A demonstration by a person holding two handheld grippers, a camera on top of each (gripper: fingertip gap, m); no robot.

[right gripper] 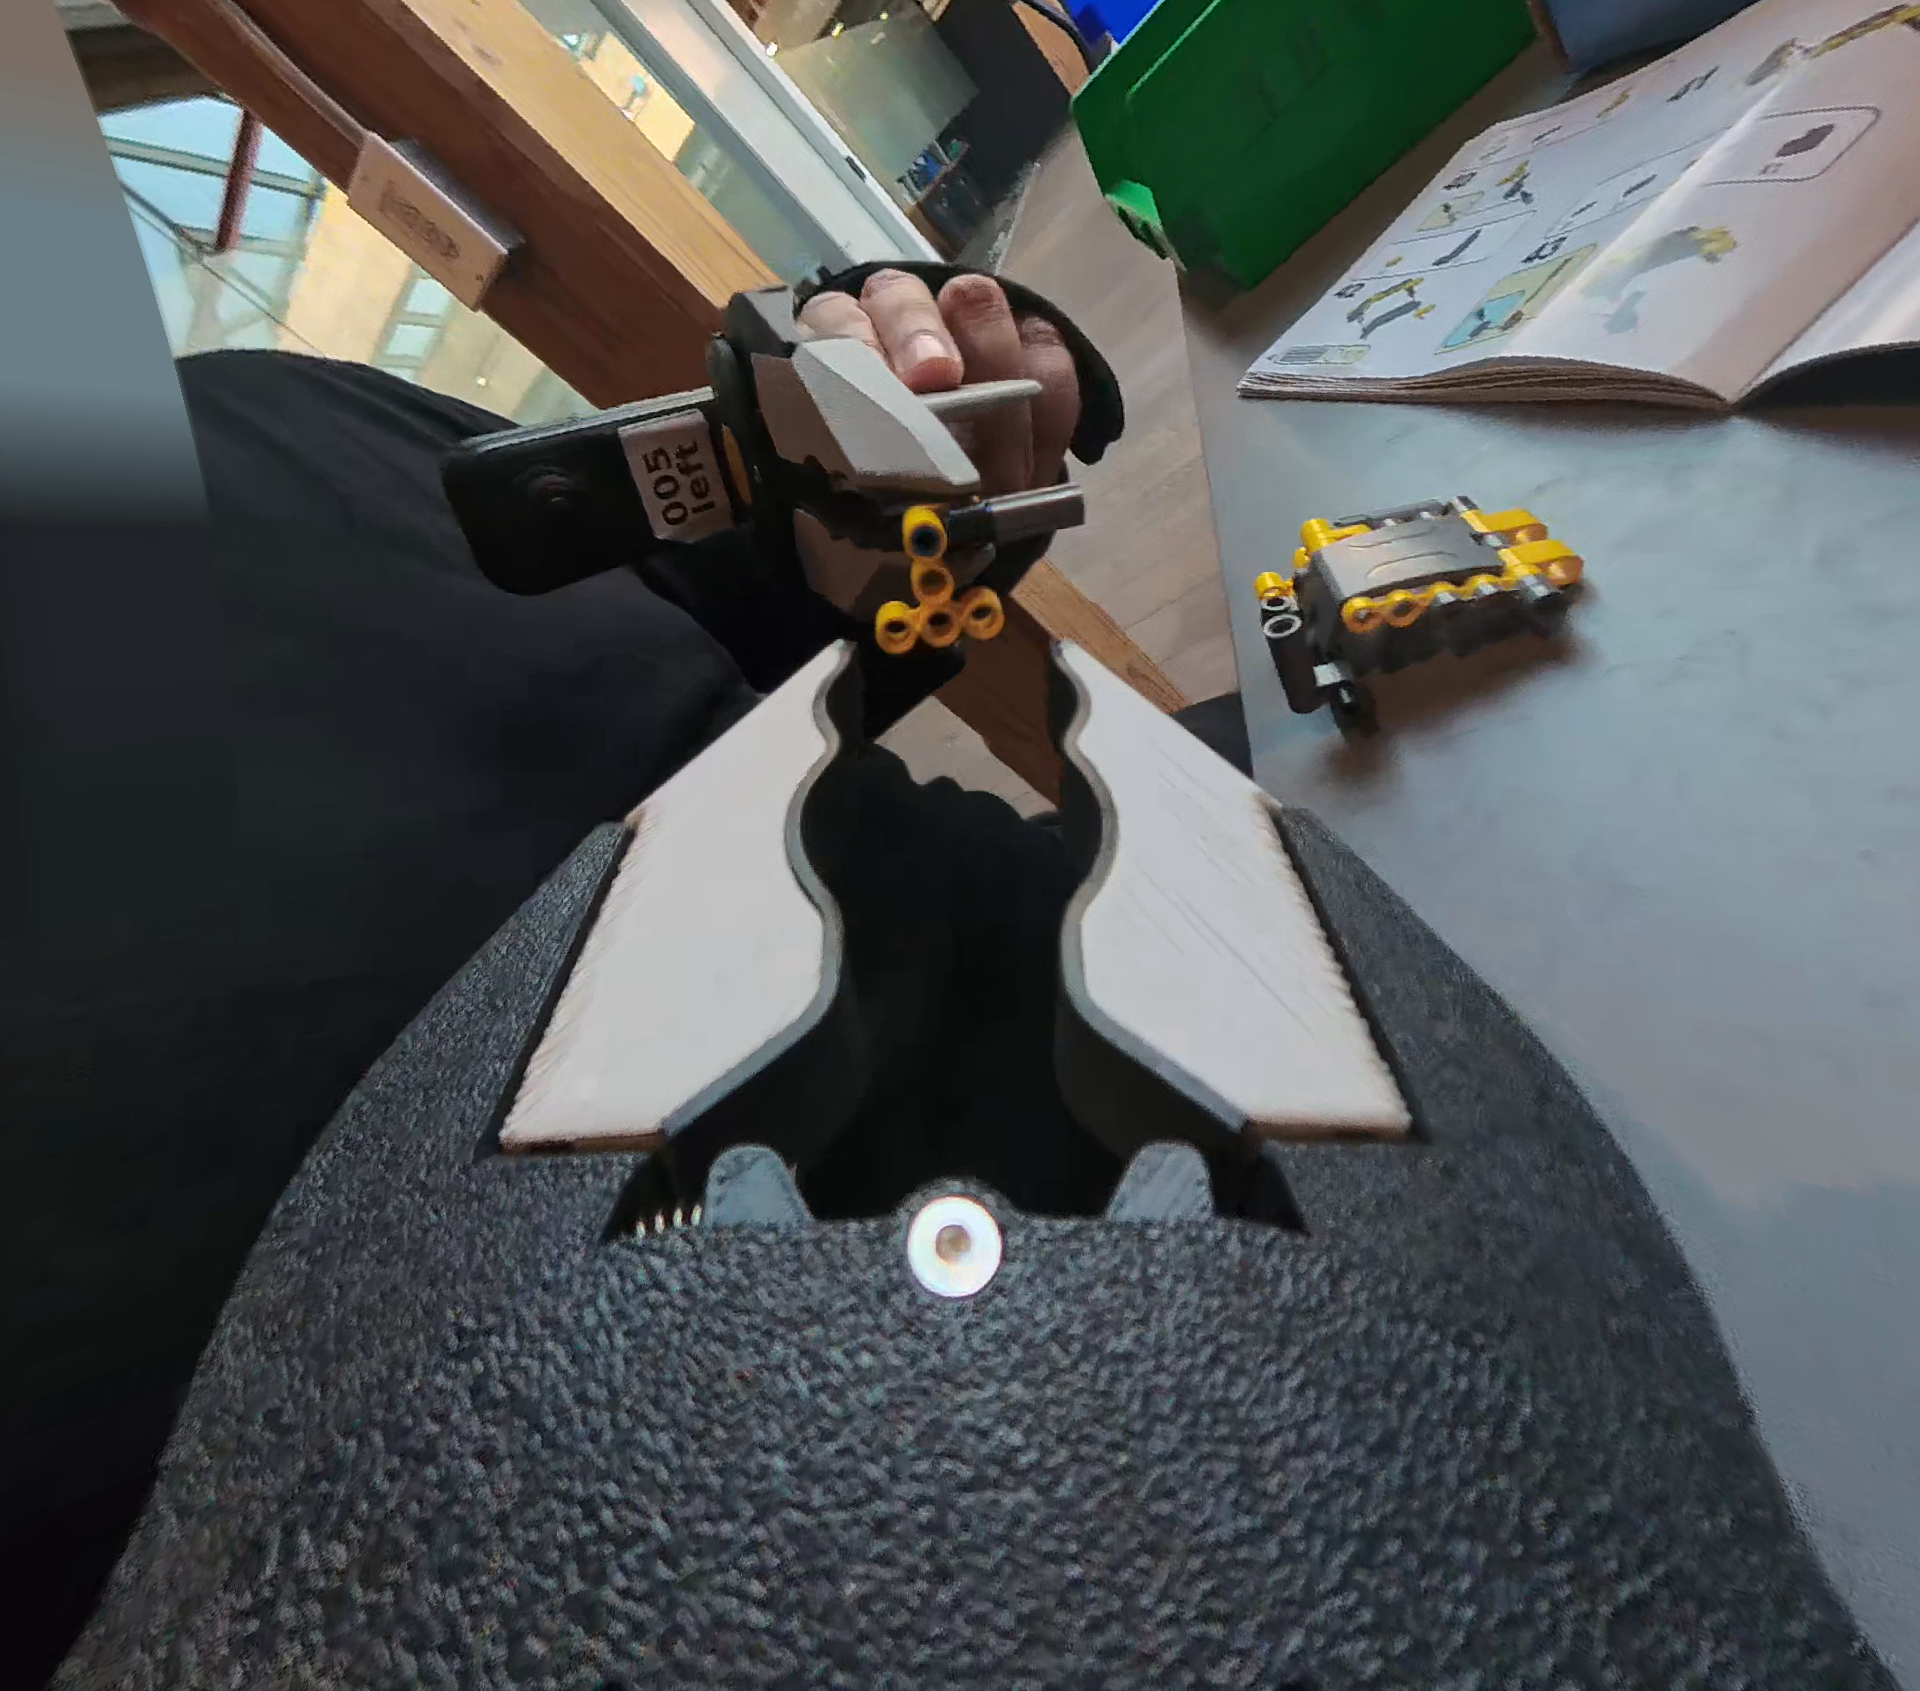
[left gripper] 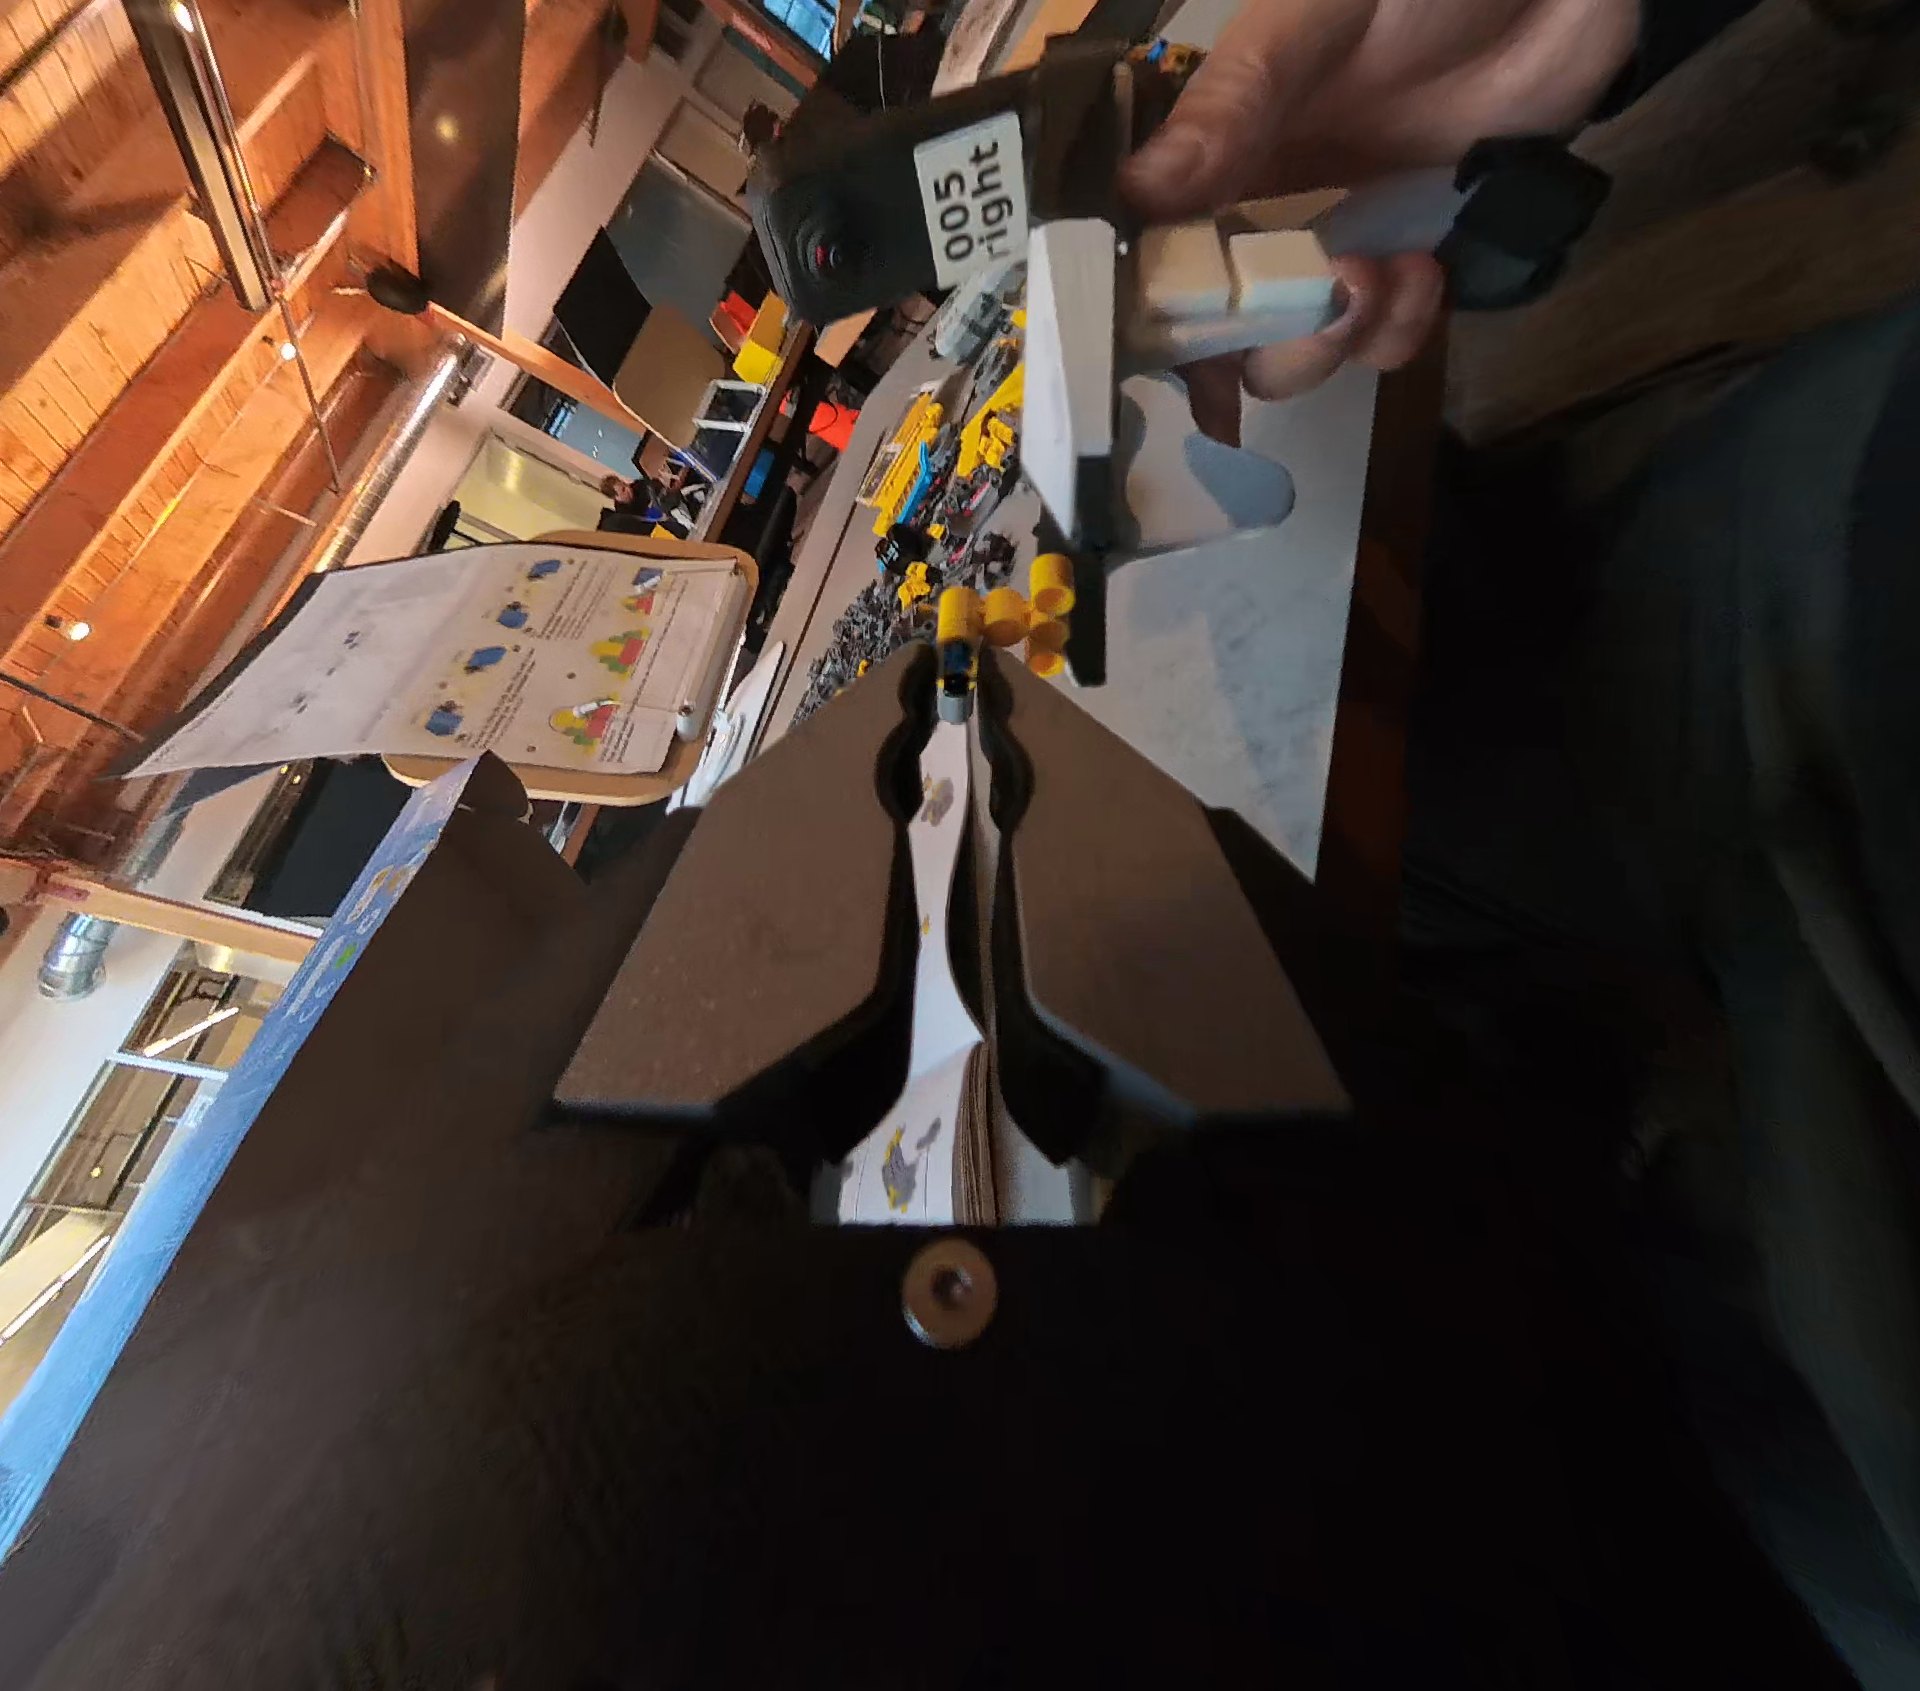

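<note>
Left gripper [left gripper: 958,673] pinches a small yellow piece [left gripper: 997,615] at its tips; right gripper [right gripper: 956,665] gapes empty beside it. Half-built model [right gripper: 1415,592] waits on worktop [right gripper: 1558,914], two o'clock.

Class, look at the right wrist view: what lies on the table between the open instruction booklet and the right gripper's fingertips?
In the right wrist view, a small yellow-and-grey brick assembly lies on the grey table between the booklet and the right gripper; otherwise bare tabletop.
</note>
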